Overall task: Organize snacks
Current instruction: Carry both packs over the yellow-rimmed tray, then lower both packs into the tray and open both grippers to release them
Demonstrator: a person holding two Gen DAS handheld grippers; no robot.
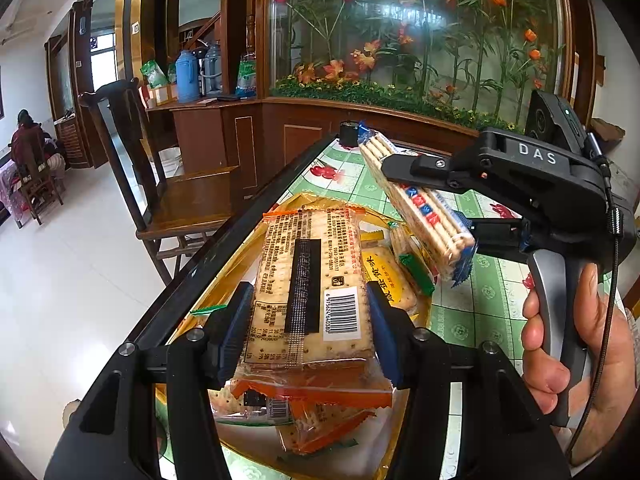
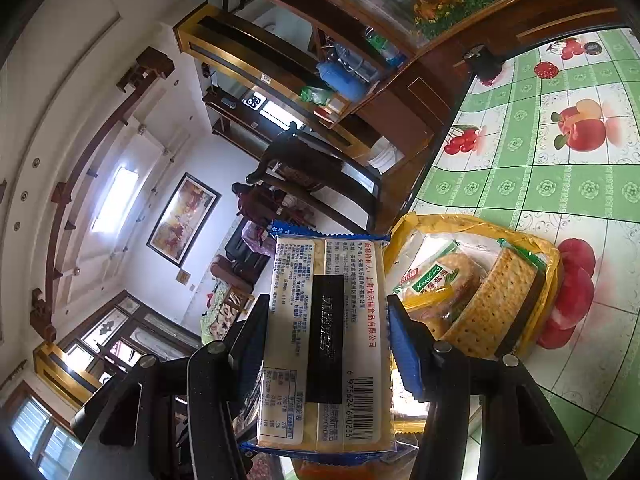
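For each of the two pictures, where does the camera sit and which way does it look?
Left wrist: sits on the left gripper, looks along the table edge; it clamps an orange-trimmed cracker pack; the right gripper and hand show.
Right wrist: sits on the right gripper, rolled sideways, looks toward the room; it clamps a blue-trimmed cracker pack.
Shared: the blue-trimmed pack, the yellow bag of snacks, the green fruit tablecloth.
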